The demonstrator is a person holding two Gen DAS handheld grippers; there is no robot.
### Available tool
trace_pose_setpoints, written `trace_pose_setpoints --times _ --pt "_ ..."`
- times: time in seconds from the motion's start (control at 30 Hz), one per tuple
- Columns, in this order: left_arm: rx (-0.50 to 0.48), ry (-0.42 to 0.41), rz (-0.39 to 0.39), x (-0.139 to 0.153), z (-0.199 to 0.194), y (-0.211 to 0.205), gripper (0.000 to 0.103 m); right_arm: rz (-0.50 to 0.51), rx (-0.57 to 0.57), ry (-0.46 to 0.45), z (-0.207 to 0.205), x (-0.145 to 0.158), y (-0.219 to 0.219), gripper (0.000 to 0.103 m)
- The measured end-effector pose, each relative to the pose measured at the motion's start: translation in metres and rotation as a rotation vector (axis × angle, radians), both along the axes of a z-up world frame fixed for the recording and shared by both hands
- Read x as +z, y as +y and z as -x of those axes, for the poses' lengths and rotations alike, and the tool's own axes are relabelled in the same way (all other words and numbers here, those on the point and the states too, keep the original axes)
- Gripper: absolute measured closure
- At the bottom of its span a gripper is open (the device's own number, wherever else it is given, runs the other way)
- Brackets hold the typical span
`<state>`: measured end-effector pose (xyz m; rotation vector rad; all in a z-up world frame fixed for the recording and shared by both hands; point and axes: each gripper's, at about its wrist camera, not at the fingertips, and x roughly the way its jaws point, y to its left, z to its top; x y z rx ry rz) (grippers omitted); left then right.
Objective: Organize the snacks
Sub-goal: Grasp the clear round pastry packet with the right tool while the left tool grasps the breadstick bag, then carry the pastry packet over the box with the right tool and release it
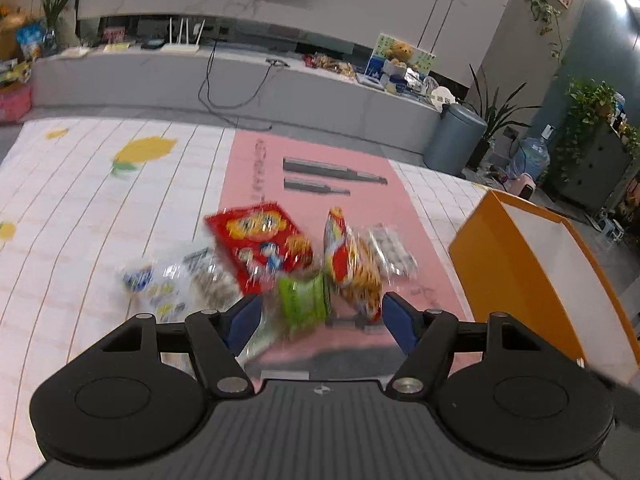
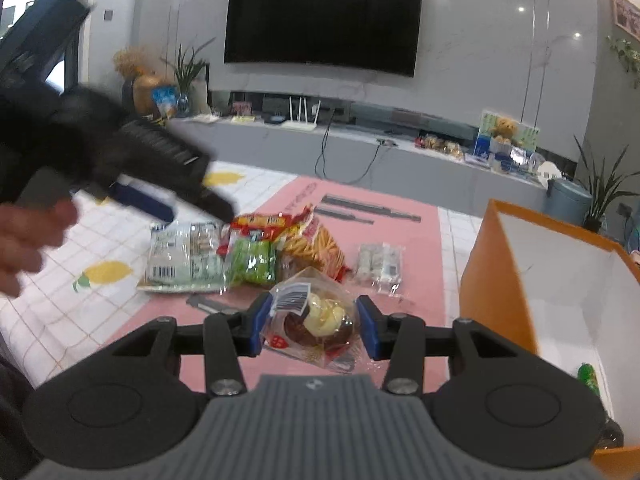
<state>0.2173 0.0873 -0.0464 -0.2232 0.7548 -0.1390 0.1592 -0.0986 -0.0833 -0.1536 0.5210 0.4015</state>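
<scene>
The right gripper (image 2: 314,326) pinched a slippery pastry packet (image 2: 310,320) that might slip short of the orange box (image 2: 496,280) at 3 o'clock, while the left gripper (image 1: 322,320) gaped empty.

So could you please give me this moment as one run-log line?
right tongs: shut on wrapped pastry | left tongs: open, empty, above snack pile | orange box: right of pile

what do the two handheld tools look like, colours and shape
Both match: the left tool and right tool have a grey ribbed body with a small round logo, two round black discs, black linkage arms with silver pivot bolts, and blue pads on the fingers. No cables or sleeves show.
</scene>
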Motion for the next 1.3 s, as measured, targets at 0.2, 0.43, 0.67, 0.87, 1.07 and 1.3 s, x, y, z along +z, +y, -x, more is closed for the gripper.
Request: trace_pose_setpoints --times 0.2,0.43,0.67,0.87,1.07,1.3 --pt "-0.037 0.025 -0.031 -0.011 -0.041 -0.019 0.02 0.003 0.001 0.034 -0.002 -0.005 0.001 0.059" --pt "-0.079 0.115 -0.048 -0.044 -0.078 -0.038 0.026 -0.021 -0.04 0.071 -0.013 -0.007 -0.012 0.059" --pt "-0.069 0.098 -0.118 -0.055 -0.086 -0.053 0.027 -0.035 -0.078 0.09 -0.02 -0.01 -0.02 0.059" --pt "-0.051 0.069 -0.123 -0.051 -0.079 -0.054 0.059 -0.005 -0.077 0.063 -0.018 -0.007 -0.019 0.059" --pt "-0.076 0.068 -0.138 -0.048 -0.071 -0.055 0.062 -0.009 -0.069 0.045 -0.017 -0.004 -0.02 0.059" --pt "-0.099 0.049 -0.099 -0.039 -0.058 -0.052 0.064 -0.046 -0.078 0.025 -0.02 0.002 -0.027 0.059"
